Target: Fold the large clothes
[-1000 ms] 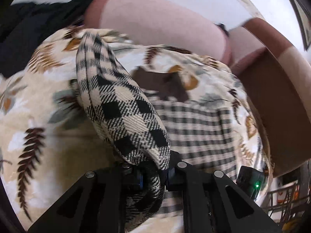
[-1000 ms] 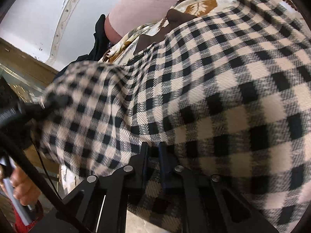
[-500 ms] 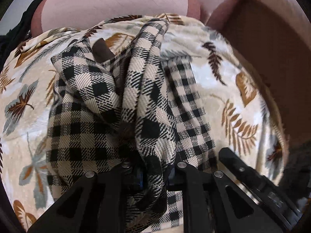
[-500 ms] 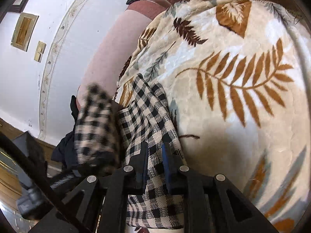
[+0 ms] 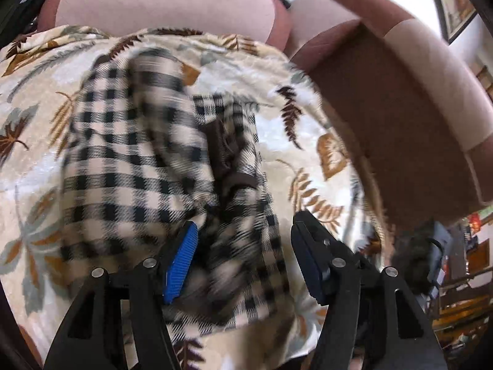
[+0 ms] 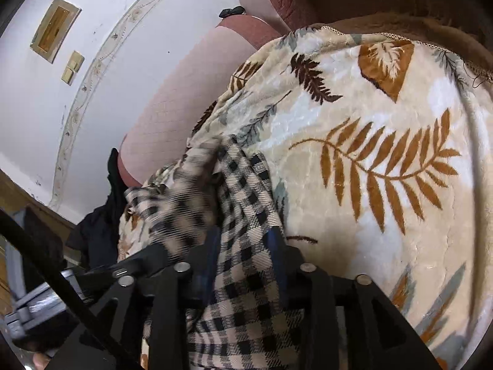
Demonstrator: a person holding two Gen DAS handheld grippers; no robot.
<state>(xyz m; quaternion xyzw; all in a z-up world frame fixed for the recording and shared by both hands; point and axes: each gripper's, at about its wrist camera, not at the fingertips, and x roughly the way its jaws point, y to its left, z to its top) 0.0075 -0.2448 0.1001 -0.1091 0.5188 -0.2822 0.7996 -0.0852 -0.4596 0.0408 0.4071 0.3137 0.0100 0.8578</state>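
A pink-and-maroon sofa [image 5: 172,3] is standing against a white wall [image 6: 37,98], its seat lying under a leaf-printed blanket [image 6: 385,166]; framed pictures [image 6: 54,29] are hanging there.

Left gripper [image 5: 243,240], right gripper [image 6: 243,243]: jaws opening

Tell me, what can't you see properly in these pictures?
- Checked garment: left wrist view, smeared by motion; its bottom hidden behind the left tongs, which are opening around it.
- Same garment, right wrist view: lower part covered by the opening right tongs.
- Dark clothes: too shadowed to identify.
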